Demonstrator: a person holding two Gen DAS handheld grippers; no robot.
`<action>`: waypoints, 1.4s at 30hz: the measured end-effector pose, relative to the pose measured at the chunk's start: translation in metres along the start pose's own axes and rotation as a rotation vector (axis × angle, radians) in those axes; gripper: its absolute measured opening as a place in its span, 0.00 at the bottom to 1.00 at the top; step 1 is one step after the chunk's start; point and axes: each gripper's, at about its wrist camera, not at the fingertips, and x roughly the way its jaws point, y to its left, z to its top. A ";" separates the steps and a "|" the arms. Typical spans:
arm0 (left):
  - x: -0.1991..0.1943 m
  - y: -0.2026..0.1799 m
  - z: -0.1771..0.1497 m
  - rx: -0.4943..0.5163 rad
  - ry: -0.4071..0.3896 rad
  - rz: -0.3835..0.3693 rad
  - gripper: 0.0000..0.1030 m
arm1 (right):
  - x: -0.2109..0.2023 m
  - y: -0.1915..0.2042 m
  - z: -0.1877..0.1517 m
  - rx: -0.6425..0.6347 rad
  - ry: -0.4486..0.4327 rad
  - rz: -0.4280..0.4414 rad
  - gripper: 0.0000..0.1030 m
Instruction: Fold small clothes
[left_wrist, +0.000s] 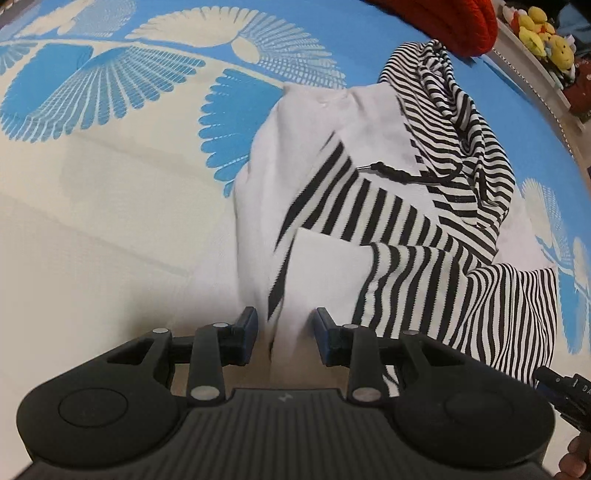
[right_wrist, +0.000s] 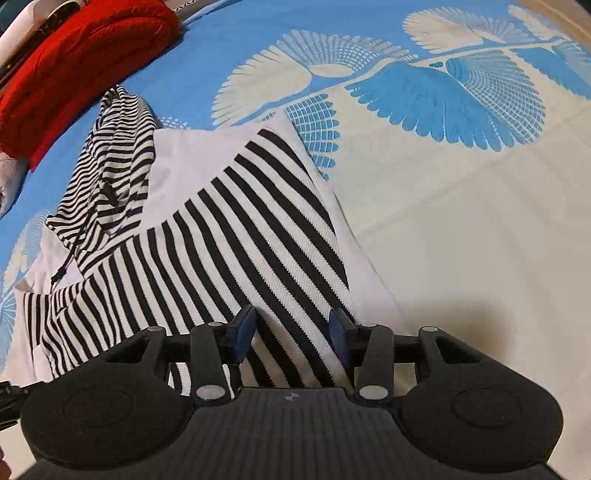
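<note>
A small black-and-white striped hooded top with white panels (left_wrist: 369, 206) lies on a blue and cream patterned sheet (left_wrist: 110, 221). Its hood and black drawstring (left_wrist: 399, 173) are at the far end. My left gripper (left_wrist: 284, 332) is open, with its jaws either side of the garment's near white edge, which looks blurred. In the right wrist view the same top (right_wrist: 240, 229) lies spread, striped part near. My right gripper (right_wrist: 291, 332) is open, with its jaws over the near striped edge. Whether either gripper touches the cloth I cannot tell.
A folded red knit item (right_wrist: 81, 48) lies at the far end of the sheet, beyond the hood; it also shows in the left wrist view (left_wrist: 461, 22). Stuffed toys (left_wrist: 543, 33) sit on a ledge at the far right. The other gripper's edge (left_wrist: 565, 395) shows at lower right.
</note>
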 end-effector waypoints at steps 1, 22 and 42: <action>-0.001 -0.003 0.000 0.016 -0.005 0.002 0.35 | 0.002 -0.002 0.000 0.008 0.005 0.005 0.44; -0.066 -0.004 0.002 0.058 -0.184 0.031 0.09 | -0.004 0.001 0.005 0.121 -0.054 -0.083 0.45; -0.008 -0.014 -0.006 0.125 0.009 0.010 0.31 | 0.002 0.010 0.002 0.085 -0.014 -0.027 0.47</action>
